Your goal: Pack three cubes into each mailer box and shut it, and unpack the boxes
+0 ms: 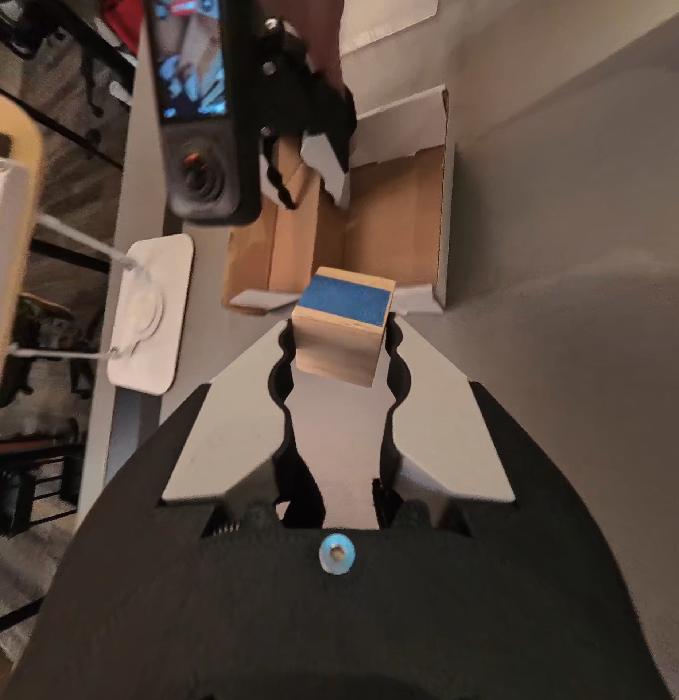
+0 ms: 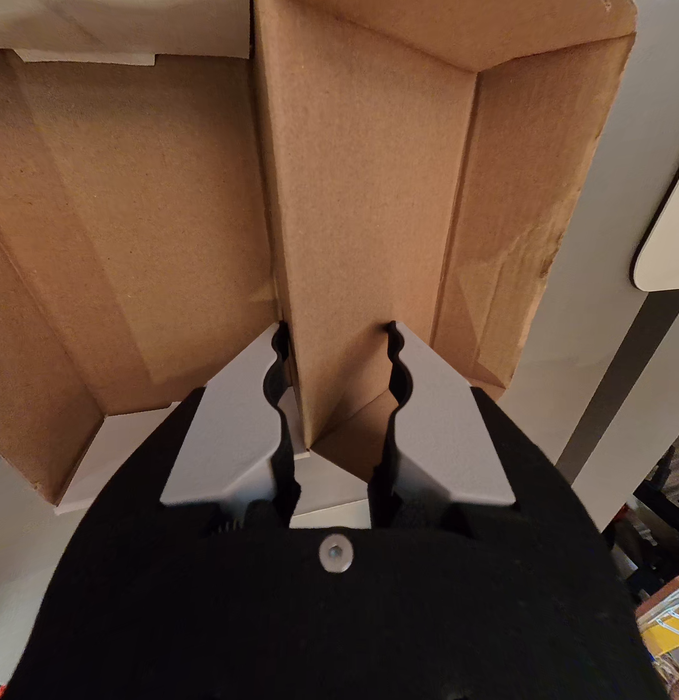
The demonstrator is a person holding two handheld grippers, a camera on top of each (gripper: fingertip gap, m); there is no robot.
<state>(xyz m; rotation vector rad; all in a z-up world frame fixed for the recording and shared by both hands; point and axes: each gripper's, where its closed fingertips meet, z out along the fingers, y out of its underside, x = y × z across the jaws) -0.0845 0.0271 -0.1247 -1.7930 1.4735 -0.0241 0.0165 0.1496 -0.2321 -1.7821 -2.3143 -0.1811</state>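
Left tongs (image 1: 340, 325) clamped on cube (image 1: 341, 325); right tongs (image 2: 336, 325) apart, apparently straddling mailer box (image 2: 368, 189) wall.

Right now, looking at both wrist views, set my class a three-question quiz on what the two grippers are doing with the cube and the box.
1. True or false: the left gripper holds a wooden cube with a blue face.
2. The right gripper is: A) gripping a cube, B) open, straddling a cardboard flap, C) out of view.
3. Fill in: the mailer box beyond the cube has its lid ____.

Key: 1 true; 2 B; 3 open.
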